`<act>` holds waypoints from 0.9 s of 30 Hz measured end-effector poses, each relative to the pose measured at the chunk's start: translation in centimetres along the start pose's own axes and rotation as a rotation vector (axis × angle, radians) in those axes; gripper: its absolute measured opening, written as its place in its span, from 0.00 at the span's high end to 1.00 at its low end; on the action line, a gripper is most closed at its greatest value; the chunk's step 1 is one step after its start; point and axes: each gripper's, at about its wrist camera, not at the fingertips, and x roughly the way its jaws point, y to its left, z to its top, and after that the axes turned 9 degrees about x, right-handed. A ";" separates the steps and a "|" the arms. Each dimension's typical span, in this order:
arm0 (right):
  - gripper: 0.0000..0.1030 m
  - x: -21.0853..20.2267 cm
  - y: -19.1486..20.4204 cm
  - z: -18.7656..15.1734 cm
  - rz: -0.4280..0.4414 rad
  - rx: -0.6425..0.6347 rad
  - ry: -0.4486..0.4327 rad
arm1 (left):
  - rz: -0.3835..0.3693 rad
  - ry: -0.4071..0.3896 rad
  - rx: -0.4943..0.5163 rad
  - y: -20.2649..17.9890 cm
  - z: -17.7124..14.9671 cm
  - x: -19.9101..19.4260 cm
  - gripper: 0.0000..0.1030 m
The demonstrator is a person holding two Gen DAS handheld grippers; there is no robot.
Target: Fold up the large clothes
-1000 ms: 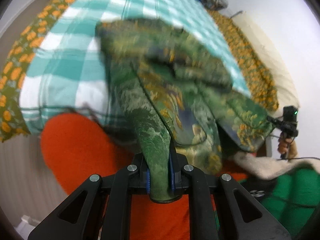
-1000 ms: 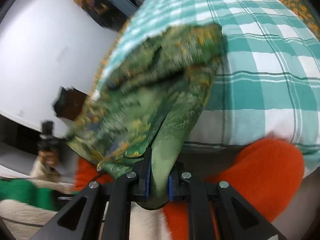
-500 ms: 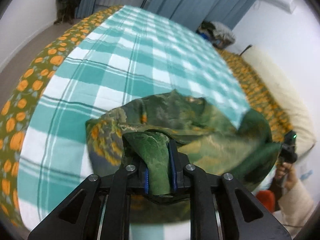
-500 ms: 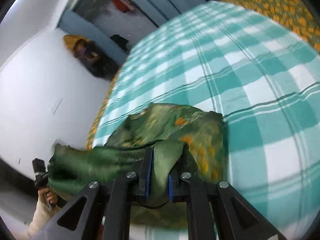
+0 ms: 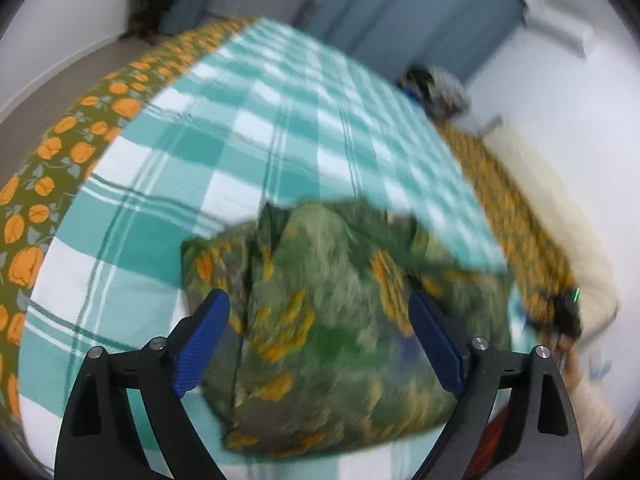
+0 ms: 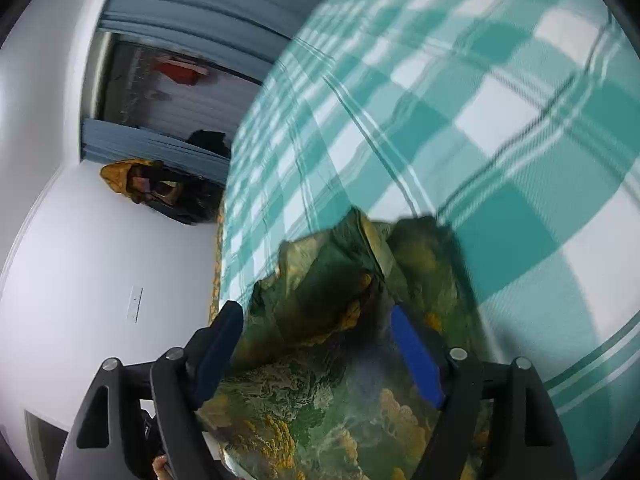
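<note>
A green garment with orange flower print (image 5: 320, 320) is lying bunched on a bed covered by a teal and white checked blanket (image 5: 280, 128), close to the blanket's near edge and toward its right-hand corner as the left wrist view shows it. The left hand-held gripper (image 5: 320, 316) is hovering just above the cloth with its jaws opening; the blue pads (image 5: 202, 336) are standing wide on either side of the heap, and the fabric is lying between them without being pressed. The right hand-held gripper (image 6: 316, 334) is likewise released, its jaws opening, with the rumpled folds of the same garment (image 6: 340, 380) sitting between and beneath its blue pads (image 6: 416, 352), apart from them. An olive bedspread with orange flowers (image 5: 44, 184) is showing along the bed's left edge under the blanket. At the right edge of the left wrist view, the person's other hand (image 5: 564, 344) is visible, blurred. Blue curtains (image 6: 200, 4) are hanging beyond the far edge of the bed.
</note>
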 end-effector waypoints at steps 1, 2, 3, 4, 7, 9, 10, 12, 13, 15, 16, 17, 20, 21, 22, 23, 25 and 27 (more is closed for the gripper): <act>0.24 -0.1 0.5 -0.1 -0.040 -0.061 -0.001 | -0.003 0.034 0.017 -0.2 -0.3 0.7 0.12; 0.24 0.1 1.2 -0.3 -0.095 -0.138 0.004 | -0.008 0.088 0.039 -0.5 -0.7 2.1 0.12; 0.24 0.6 2.0 -0.8 -0.154 -0.228 0.020 | -0.009 0.123 0.053 -0.8 -0.9 3.3 0.12; 0.24 1.2 2.3 -1.1 -0.190 -0.284 0.036 | -0.004 0.163 0.073 -1.3 -0.9 5.1 0.12; 0.24 3.8 3.4 -2.6 -0.305 -0.445 0.087 | 0.067 0.187 0.087 -2.3 -0.4 8.3 0.12; 0.24 5.4 3.5 -2.9 -0.357 -0.466 0.079 | 0.114 0.185 0.059 -2.5 0.2 10.0 0.17; 0.24 5.9 3.5 -2.8 -0.368 -0.452 0.067 | 0.145 0.183 0.046 -2.6 0.4 10.4 0.37; 0.34 6.7 3.6 -2.7 -0.384 -0.427 0.059 | 0.233 0.179 0.037 -2.6 0.4 10.6 0.90; 0.47 7.2 3.7 -2.7 -0.404 -0.436 0.054 | 0.236 0.170 0.027 -2.4 0.3 10.3 0.91; 0.86 6.7 4.7 -3.2 -0.470 -0.481 0.012 | 0.260 0.123 0.040 -2.5 0.1 8.7 0.93; 0.87 6.2 5.3 -3.5 -0.476 -0.502 -0.005 | 0.262 0.090 0.038 -2.6 0.2 7.3 0.93; 0.87 5.6 6.2 -3.7 -0.480 -0.536 -0.029 | 0.259 0.065 0.026 -2.5 0.5 6.2 0.93; 0.87 3.7 9.7 -3.5 -0.443 -0.609 -0.116 | 0.251 -0.039 0.006 -2.7 2.8 2.9 0.93; 0.87 3.4 10.8 -3.3 -0.432 -0.619 -0.140 | 0.256 -0.065 0.010 -2.8 3.4 2.5 0.93; 0.87 3.2 12.1 -2.8 -0.416 -0.635 -0.176 | 0.264 -0.114 0.023 -3.3 4.6 1.7 0.93; 0.87 3.1 13.4 -2.4 -0.402 -0.655 -0.209 | 0.278 -0.143 0.028 -3.5 5.5 1.6 0.93; 0.87 3.4 15.3 -1.6 -0.392 -0.682 -0.265 | 0.315 -0.194 0.032 -3.8 6.9 1.9 0.93; 0.87 4.4 16.3 -0.9 -0.405 -0.698 -0.303 | 0.393 -0.224 0.074 -4.0 7.5 3.5 0.93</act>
